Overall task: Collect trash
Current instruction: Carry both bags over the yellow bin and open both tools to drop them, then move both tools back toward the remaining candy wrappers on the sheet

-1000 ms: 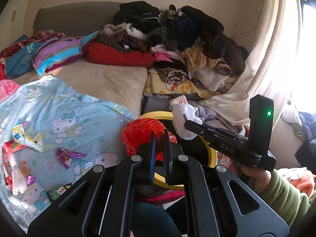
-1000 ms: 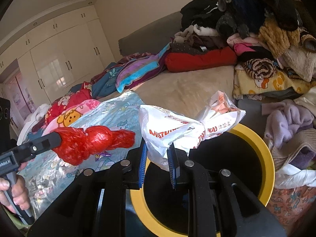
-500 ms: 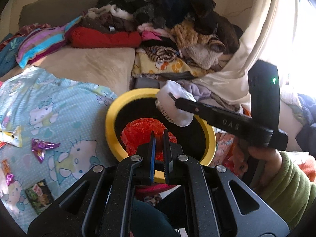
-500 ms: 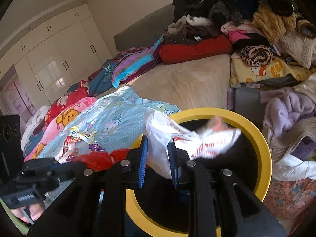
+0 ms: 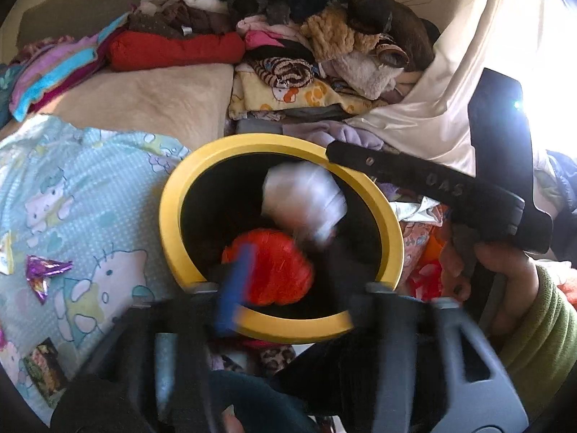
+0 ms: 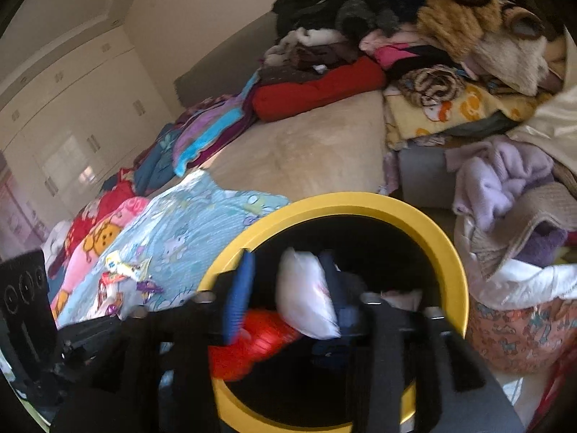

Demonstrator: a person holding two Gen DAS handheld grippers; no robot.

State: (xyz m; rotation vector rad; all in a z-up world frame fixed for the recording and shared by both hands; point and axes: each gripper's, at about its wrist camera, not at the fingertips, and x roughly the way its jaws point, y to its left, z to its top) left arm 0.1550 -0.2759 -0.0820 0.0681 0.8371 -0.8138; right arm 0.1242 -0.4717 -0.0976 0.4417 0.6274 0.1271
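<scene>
A yellow-rimmed black bin [image 5: 169,223] stands beside the bed; it also shows in the right wrist view [image 6: 458,274]. My left gripper [image 5: 288,281] is open over the bin mouth, and the red plastic bag [image 5: 277,267] sits between its spread fingers, blurred, inside the bin. My right gripper [image 6: 288,296] is open over the bin too, and the white printed bag [image 6: 306,299] is blurred between its fingers; it also shows in the left wrist view [image 5: 303,198]. The red bag [image 6: 249,346] lies below it.
Several candy wrappers [image 5: 43,270] lie on the light blue Hello Kitty blanket [image 5: 72,187] left of the bin. A tall pile of clothes [image 5: 306,36] fills the back. More laundry [image 6: 505,180] lies right of the bin.
Both grippers moved over the bin and opened. The red bag and the white bag have left the jaws and are dropping into the bin.
</scene>
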